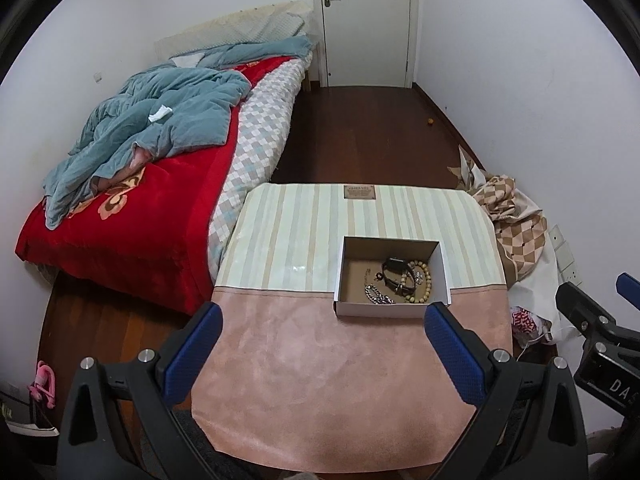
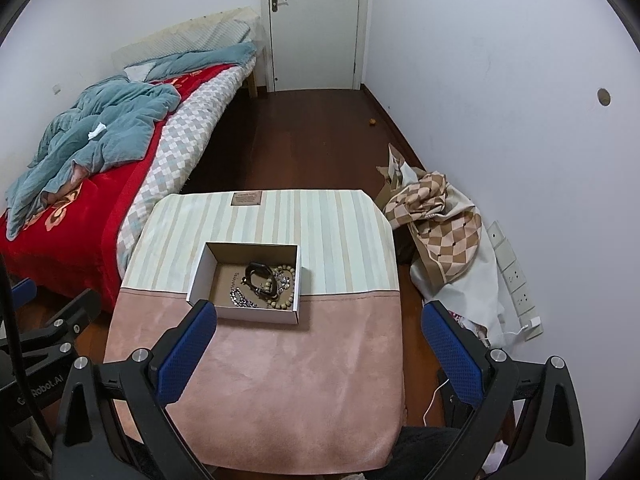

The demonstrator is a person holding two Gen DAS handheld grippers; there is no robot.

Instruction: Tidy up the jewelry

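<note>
A white cardboard box [image 1: 378, 311] with a brown floor stands on a pink and striped mat [image 1: 304, 360]. In it lie a black watch [image 1: 394, 270], a wooden bead bracelet [image 1: 420, 285] and a silver chain [image 1: 378, 295]. The box shows in the right wrist view [image 2: 256, 314] with the watch [image 2: 260, 274], beads [image 2: 289, 285] and chain [image 2: 240, 298]. My left gripper [image 1: 323, 322] is open and empty, just short of the box's near wall. My right gripper [image 2: 318, 318] is open and empty, near the box's front right corner.
A bed [image 1: 132, 208] with a red blanket and blue quilt lies to the left. A heap of checkered cloth [image 2: 440, 216] lies by the right wall. Dark wood floor [image 2: 304, 140] runs to a white door [image 2: 314, 24]. The mat shows in the right wrist view [image 2: 288, 380].
</note>
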